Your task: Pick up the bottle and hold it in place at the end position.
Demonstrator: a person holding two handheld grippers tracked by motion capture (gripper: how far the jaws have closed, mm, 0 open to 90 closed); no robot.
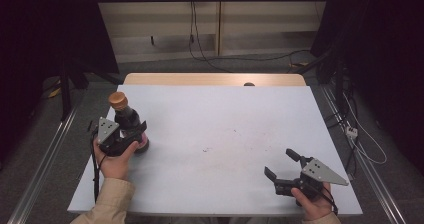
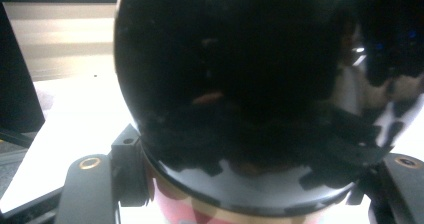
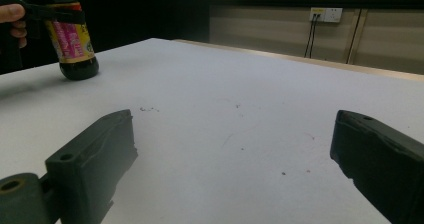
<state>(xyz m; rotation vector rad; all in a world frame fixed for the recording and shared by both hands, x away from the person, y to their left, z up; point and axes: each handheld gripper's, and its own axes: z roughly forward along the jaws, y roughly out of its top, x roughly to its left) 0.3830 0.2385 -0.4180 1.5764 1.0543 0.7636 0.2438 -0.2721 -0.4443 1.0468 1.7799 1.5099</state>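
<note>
Dark glass bottle (image 1: 127,120) was already clamped upright by the left gripper (image 1: 134,134), while the right gripper (image 1: 281,165) waited wide open, nothing lifted yet.

Dim room, evenly lit table (image 1: 225,134); glare on the close, blurred bottle (image 2: 240,84).

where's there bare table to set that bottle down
Nearly everywhere: the table is bare from the bottle in the left gripper across to the open right gripper. Only those two corners are occupied.
</note>
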